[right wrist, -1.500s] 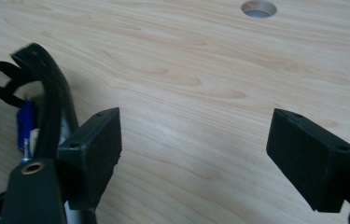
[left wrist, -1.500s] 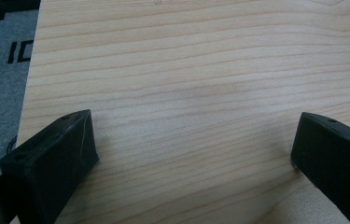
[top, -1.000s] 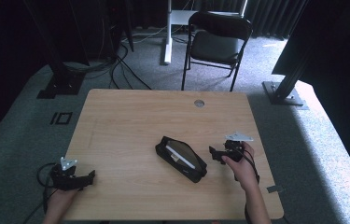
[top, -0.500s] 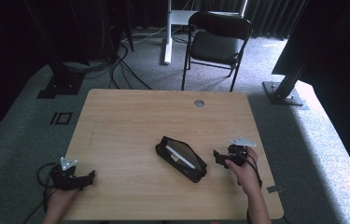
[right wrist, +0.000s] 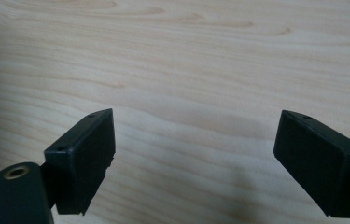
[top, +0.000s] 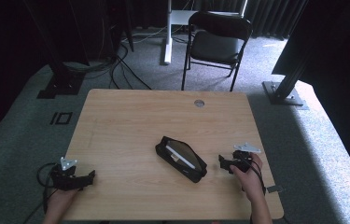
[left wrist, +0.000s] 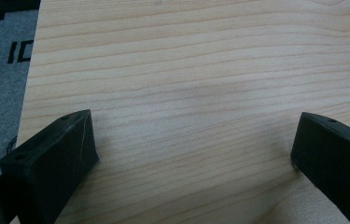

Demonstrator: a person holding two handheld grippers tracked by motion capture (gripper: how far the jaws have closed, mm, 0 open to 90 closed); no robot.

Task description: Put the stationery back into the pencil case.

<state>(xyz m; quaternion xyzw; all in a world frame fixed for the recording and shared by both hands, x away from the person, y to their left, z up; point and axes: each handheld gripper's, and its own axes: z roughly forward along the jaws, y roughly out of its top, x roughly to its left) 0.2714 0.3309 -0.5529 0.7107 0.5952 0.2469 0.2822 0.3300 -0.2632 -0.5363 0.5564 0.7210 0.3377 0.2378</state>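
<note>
A black zippered case [top: 181, 158] lies open near the middle front of the wooden table [top: 140, 116], with a white object inside it. My right gripper [top: 222, 162] rests on the table just right of the case, open, held by a hand. In the right gripper view my gripper [right wrist: 196, 140] has its jaws wide apart over bare wood. My left gripper [top: 90, 176] sits at the table's front left corner, open and holding nothing. In the left gripper view my gripper [left wrist: 193, 140] shows two spread jaws above the wood near the table's left edge.
A round cable hole [top: 199, 102] sits at the table's far edge. Behind the table stands a black folding chair [top: 217, 42]. Cables [top: 116, 65] run across the grey carpet at the back left. A dark stand base [top: 282, 91] is at the right.
My right gripper has moved down and slightly right, toward the table's front, away from the case. The left gripper has stayed in place.
</note>
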